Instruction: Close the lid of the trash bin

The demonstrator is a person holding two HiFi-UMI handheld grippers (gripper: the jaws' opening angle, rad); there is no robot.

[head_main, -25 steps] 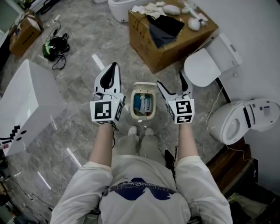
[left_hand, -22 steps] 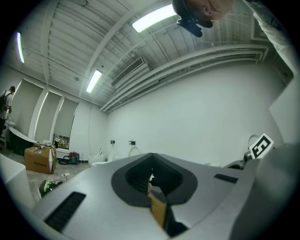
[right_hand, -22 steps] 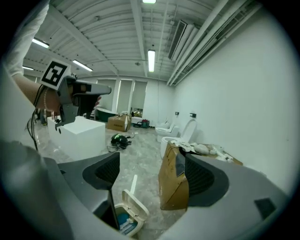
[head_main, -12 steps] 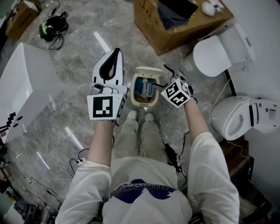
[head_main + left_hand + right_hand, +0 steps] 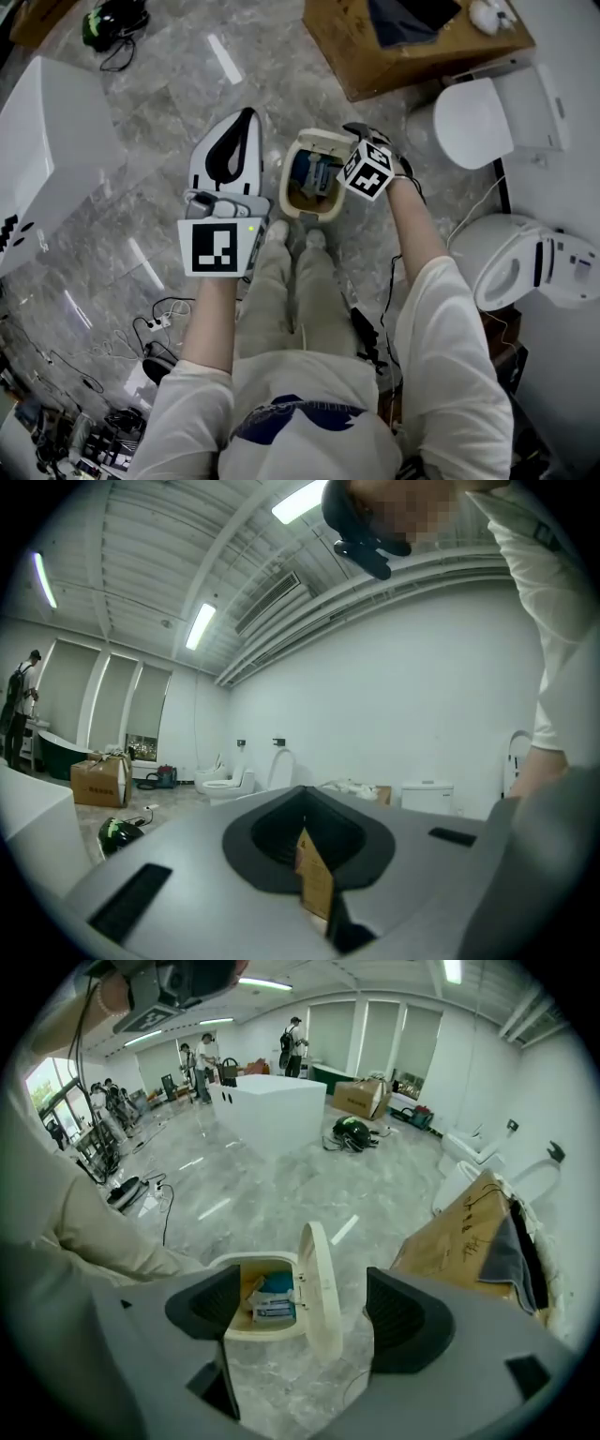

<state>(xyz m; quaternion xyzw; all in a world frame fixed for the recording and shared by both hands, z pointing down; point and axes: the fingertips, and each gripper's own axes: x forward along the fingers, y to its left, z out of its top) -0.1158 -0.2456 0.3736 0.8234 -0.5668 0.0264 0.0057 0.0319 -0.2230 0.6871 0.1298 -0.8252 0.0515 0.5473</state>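
Observation:
A small cream trash bin point(image 5: 298, 208) stands on the floor just ahead of the person's feet, with packets and waste inside. Its lid point(image 5: 327, 142) is raised. In the right gripper view the lid point(image 5: 321, 1283) stands upright on edge beside the bin's opening point(image 5: 264, 1299). My right gripper point(image 5: 351, 148) hangs over the bin's right side, tilted down and open point(image 5: 305, 1314); the upright lid shows in the gap between its jaws, and I cannot tell if they touch it. To the left of the bin, my left gripper point(image 5: 246, 116) is shut and empty point(image 5: 303, 794), pointing out into the room.
A cardboard box point(image 5: 412, 42) sits beyond the bin, with white toilets point(image 5: 487, 117) point(image 5: 534, 267) along the right wall. A big white block point(image 5: 47, 159) lies far left, and cables point(image 5: 159, 323) trail at the lower left. People stand in the distance point(image 5: 202, 1054).
My right gripper has swung left and tipped down over the open bin. The left gripper stays at the bin's left. The view has shifted forward, so the bin now sits higher in it.

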